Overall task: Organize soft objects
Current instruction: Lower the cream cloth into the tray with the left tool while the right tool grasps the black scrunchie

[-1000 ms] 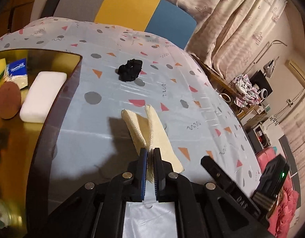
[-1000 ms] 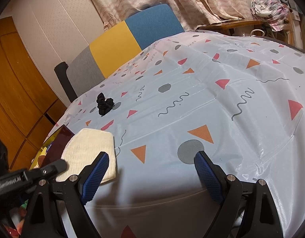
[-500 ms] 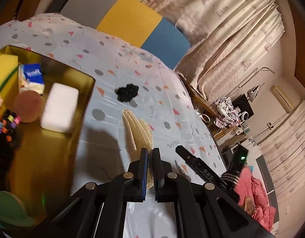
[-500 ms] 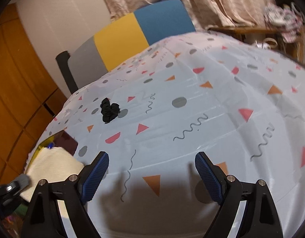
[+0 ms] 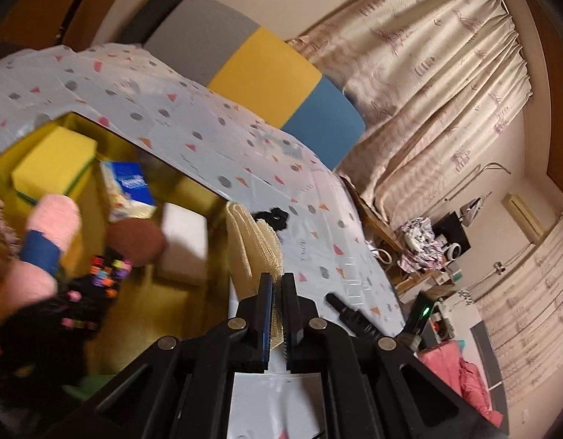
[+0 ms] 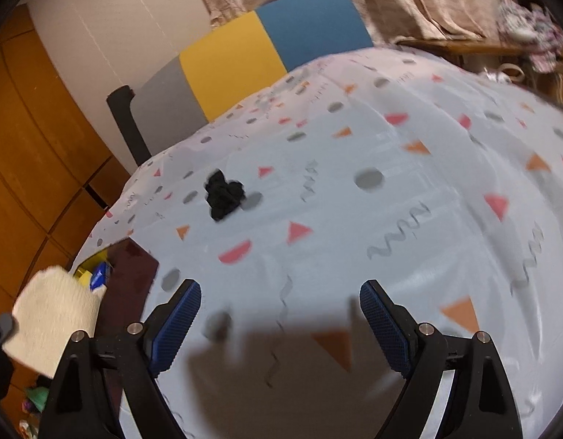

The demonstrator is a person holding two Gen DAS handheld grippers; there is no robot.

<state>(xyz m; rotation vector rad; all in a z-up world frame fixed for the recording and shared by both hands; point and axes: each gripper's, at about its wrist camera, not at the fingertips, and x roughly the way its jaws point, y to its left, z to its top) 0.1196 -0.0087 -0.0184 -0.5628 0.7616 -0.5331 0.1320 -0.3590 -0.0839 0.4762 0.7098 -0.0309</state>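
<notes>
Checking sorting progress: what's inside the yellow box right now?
Inside the yellow box: a yellow sponge, blue tissue pack, white block, brown round pad, pink-and-blue plush and black beaded item. Its near end is blurred and hidden.

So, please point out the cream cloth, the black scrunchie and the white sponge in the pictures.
cream cloth (image 5: 253,245): left wrist view, on the folded part above the gripper.
black scrunchie (image 6: 223,194): right wrist view, on its middle.
white sponge (image 5: 182,243): left wrist view, on its top face.
</notes>
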